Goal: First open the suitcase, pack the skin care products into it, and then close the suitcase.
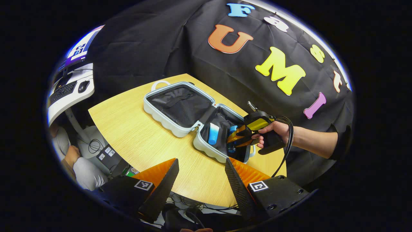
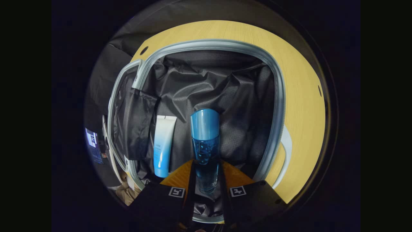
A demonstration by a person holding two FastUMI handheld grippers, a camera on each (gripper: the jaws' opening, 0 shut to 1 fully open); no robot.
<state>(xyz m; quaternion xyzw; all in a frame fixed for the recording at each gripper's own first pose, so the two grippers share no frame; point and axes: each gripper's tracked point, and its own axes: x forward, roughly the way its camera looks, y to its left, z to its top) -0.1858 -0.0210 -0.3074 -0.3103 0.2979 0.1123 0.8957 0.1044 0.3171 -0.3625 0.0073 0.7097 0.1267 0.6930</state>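
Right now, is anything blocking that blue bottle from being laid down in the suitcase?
Nothing visible. The right tool holds the bottle over bare lining in the open suitcase. The tube lies beside it, off to one side.

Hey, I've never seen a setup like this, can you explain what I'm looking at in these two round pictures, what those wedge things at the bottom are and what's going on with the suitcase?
Those wedges are the two fingers of handheld grippers; a person holds one in each hand, and each carries a fisheye camera looking along its fingers.

In the left gripper view, the left gripper hangs open above a wooden table. On the table lies an open suitcase. The person's hand holds the right gripper over one half of the case.

The right gripper view looks down into that half. A blue bottle sits between the right gripper's fingers, which appear to press on it, just over the dark lining. Beside it lies a white and blue tube, already packed. The case is not yet closed.
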